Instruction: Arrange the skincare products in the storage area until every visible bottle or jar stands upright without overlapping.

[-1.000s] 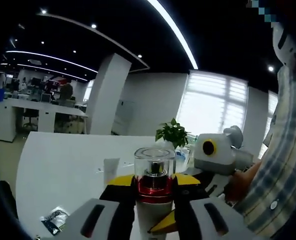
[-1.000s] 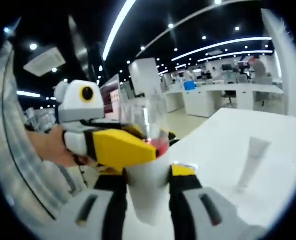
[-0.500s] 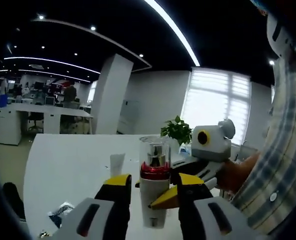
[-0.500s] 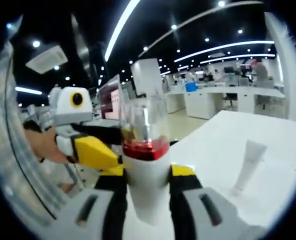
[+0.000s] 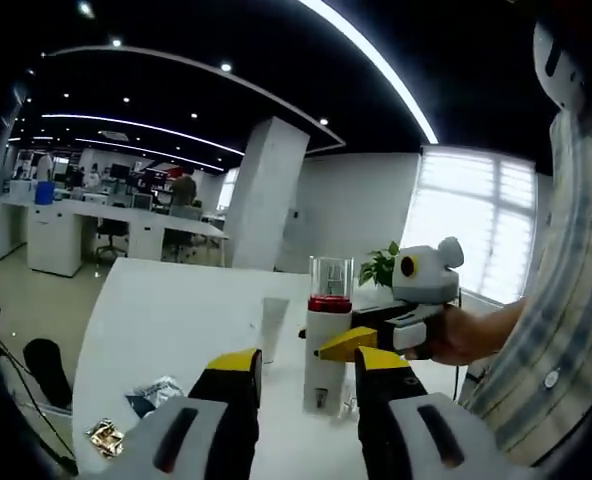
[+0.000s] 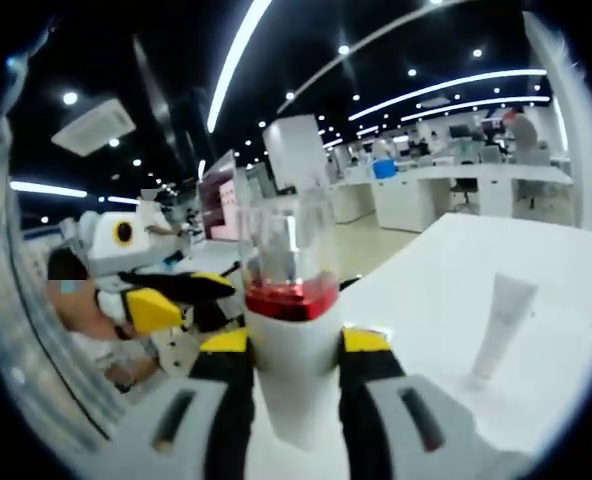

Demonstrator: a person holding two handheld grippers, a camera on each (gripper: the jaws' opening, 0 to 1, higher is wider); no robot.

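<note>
A pump bottle (image 6: 289,350) with a white body, red band and clear cap stands upright between my right gripper's (image 6: 294,345) jaws, which are shut on its body. In the left gripper view the same bottle (image 5: 327,345) is upright with its base near the white table (image 5: 166,320), and the right gripper (image 5: 356,340) holds it from the right. My left gripper (image 5: 309,362) is open a short way in front of the bottle, with nothing between its jaws. It also appears as the left gripper (image 6: 181,298) off to the left of the bottle. A white tube (image 6: 500,325) stands cap-down on the table.
The white tube (image 5: 274,328) stands just left of the bottle. Crumpled wrappers (image 5: 154,395) and a shiny scrap (image 5: 105,436) lie near the table's left edge. A potted plant (image 5: 380,268) is behind the bottle. A person's checked sleeve (image 5: 566,300) is at the right.
My left gripper has let go of the bottle and drawn back from it. The right gripper keeps its hold on the bottle.
</note>
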